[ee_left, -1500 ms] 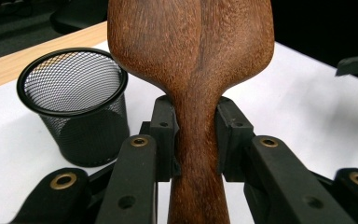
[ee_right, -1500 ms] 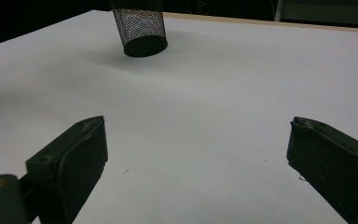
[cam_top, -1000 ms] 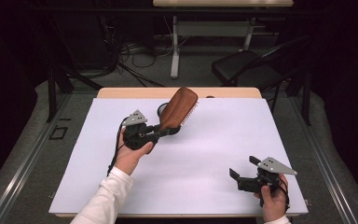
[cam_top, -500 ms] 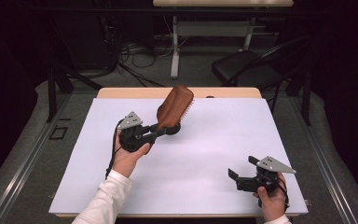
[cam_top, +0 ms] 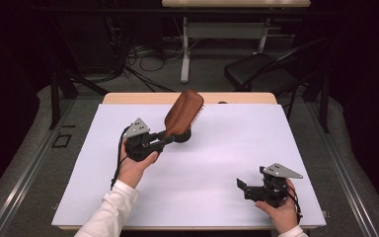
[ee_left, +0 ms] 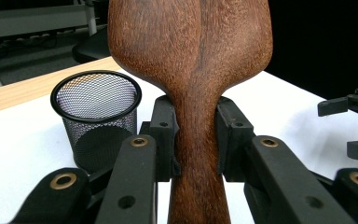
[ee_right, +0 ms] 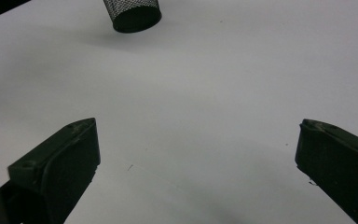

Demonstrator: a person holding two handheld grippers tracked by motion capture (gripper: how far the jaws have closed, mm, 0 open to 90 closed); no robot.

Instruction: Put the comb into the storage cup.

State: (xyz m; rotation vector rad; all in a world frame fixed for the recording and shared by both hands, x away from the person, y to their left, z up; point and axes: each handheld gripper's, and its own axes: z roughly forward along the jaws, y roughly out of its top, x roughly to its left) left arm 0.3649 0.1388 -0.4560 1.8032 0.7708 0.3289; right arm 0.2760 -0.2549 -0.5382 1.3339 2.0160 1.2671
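White bench (cam_top: 212, 192), wood strip along its far edge. My left gripper (cam_top: 160, 140) clenches the neck of the wooden hairbrush (cam_top: 183, 112), lifted and tilted over the far-middle of the bench. Black mesh cup (ee_left: 96, 108) stands just beside it. My right gripper (cam_top: 242, 188), near the right front corner, has just been opening, nothing between its jaws.

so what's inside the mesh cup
Nothing shows inside the mesh cup: the far mesh wall is bare. Its bottom is hidden by the near wall, and the hairbrush covers it from above.
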